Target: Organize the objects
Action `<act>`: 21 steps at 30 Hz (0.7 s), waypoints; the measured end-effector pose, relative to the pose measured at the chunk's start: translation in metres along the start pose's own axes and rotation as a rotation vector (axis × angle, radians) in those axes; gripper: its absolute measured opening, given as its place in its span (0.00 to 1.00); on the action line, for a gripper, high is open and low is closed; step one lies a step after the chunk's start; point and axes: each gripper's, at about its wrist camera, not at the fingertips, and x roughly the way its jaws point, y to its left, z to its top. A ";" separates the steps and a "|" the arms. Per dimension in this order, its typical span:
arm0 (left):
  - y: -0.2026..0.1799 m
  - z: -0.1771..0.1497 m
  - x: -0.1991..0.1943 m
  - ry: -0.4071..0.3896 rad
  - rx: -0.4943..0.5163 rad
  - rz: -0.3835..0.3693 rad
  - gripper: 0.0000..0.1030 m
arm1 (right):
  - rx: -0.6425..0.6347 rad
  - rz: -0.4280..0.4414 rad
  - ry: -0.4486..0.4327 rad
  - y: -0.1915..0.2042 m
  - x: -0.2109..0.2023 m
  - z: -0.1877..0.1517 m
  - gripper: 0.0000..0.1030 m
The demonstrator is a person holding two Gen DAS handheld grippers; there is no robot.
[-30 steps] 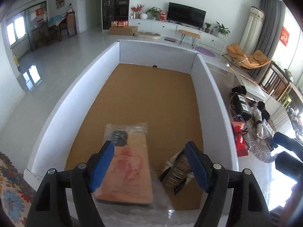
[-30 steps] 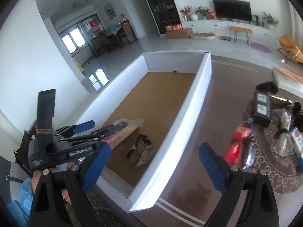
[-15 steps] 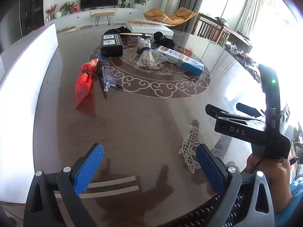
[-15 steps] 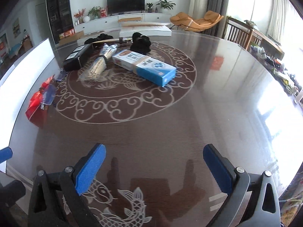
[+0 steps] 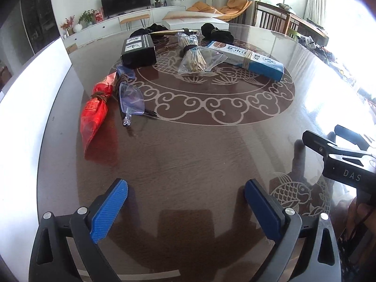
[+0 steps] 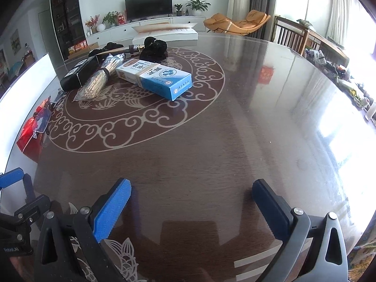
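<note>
Both tools were empty. The left gripper (image 5: 185, 197) stood with its blue pads wide apart over bare table (image 5: 188, 155), and the right gripper (image 6: 191, 199) was spread just as wide with nothing between its pads.

The nearest things lay ahead and to the left of the left gripper, close to the white wall of the box (image 5: 30, 98): a red packet (image 5: 94, 112), and touching it on the right a clear blue pouch (image 5: 130, 98). The long axis of the red packet ran away from the gripper and leaned a little to the right — almost along the fingers, so I judged that the wrist needed no great turn to close across its narrow side. The left gripper was clearly the nearer one for it.

Farther ahead lay the black box (image 5: 138, 51) and the bundle of sticks (image 5: 193, 57). For the right gripper, the blue and white carton (image 6: 155, 76) lay ahead and left, its long axis slanting across the view — still well apart from the pads.
</note>
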 end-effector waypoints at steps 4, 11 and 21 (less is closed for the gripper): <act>-0.002 0.019 0.012 -0.007 0.003 -0.005 1.00 | 0.002 -0.008 0.003 0.001 0.002 0.002 1.00; -0.004 0.040 0.026 -0.069 0.011 -0.012 1.00 | 0.011 -0.012 0.074 0.002 0.006 0.010 1.00; -0.004 0.051 0.031 -0.068 0.004 -0.008 1.00 | -0.036 0.026 0.033 0.011 0.025 0.030 1.00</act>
